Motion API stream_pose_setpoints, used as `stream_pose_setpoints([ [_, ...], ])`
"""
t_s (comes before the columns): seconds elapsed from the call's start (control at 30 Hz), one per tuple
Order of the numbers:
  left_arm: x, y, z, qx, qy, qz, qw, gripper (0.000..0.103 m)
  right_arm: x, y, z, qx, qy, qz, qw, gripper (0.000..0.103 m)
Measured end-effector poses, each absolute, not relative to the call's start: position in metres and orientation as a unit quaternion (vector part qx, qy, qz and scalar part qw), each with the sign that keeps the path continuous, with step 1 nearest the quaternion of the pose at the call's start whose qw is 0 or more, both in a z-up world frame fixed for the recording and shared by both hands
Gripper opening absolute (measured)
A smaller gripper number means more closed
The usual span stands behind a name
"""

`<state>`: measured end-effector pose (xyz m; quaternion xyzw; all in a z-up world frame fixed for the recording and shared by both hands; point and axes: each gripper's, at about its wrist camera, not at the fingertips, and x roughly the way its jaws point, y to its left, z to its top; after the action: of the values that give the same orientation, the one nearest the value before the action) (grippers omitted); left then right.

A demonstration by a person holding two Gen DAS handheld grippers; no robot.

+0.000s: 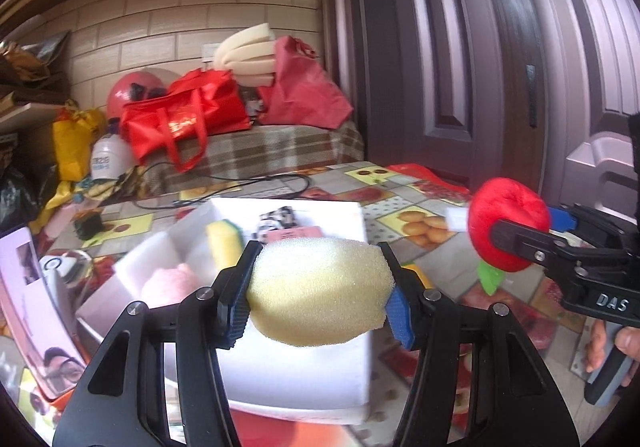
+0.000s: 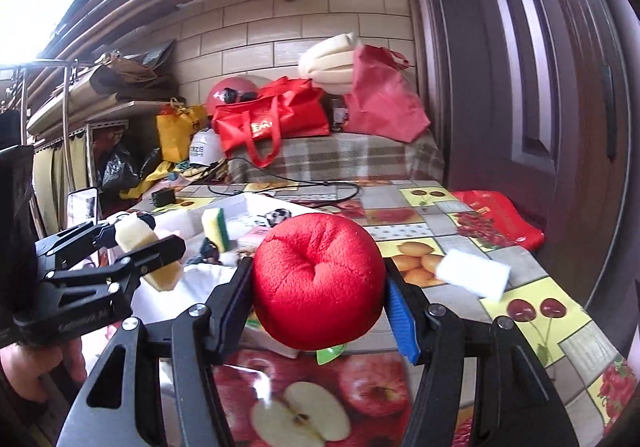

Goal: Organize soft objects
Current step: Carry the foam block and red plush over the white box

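Note:
My left gripper (image 1: 318, 287) is shut on a pale yellow foam sponge (image 1: 318, 291), squeezed between its blue pads and held above a white divided box (image 1: 352, 359). The box holds a yellow-green scrub sponge (image 1: 225, 243), a pink fluffy item (image 1: 170, 283) and a black-and-white soft toy (image 1: 276, 221). My right gripper (image 2: 318, 295) is shut on a red plush apple (image 2: 318, 283) with a green leaf (image 2: 330, 353) under it, held over the fruit-print tablecloth (image 2: 540, 327). The right gripper with the apple (image 1: 508, 225) appears at the right of the left wrist view; the left gripper with its sponge (image 2: 146, 251) shows at the left of the right wrist view.
A small white foam block (image 2: 474, 274) lies on the cloth to the right. A red packet (image 2: 500, 217) sits near the dark door (image 2: 540, 67). Behind the table stands a plaid-covered bench (image 2: 340, 159) with red bags (image 2: 272, 119) and foam (image 2: 328, 65). A phone (image 2: 84, 205) stands at left.

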<state>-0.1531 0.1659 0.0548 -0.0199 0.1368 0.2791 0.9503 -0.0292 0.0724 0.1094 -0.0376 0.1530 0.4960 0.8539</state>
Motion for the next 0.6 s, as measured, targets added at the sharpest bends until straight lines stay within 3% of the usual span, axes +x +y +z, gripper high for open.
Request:
stream_pose_setpoints([
  [0.6, -0.167, 0.199, 0.053, -0.037, 0.139, 0.314, 0.938, 0.056, -0.049, 0.099, 0.107, -0.077, 0.146, 0.514, 0.842, 0.061],
])
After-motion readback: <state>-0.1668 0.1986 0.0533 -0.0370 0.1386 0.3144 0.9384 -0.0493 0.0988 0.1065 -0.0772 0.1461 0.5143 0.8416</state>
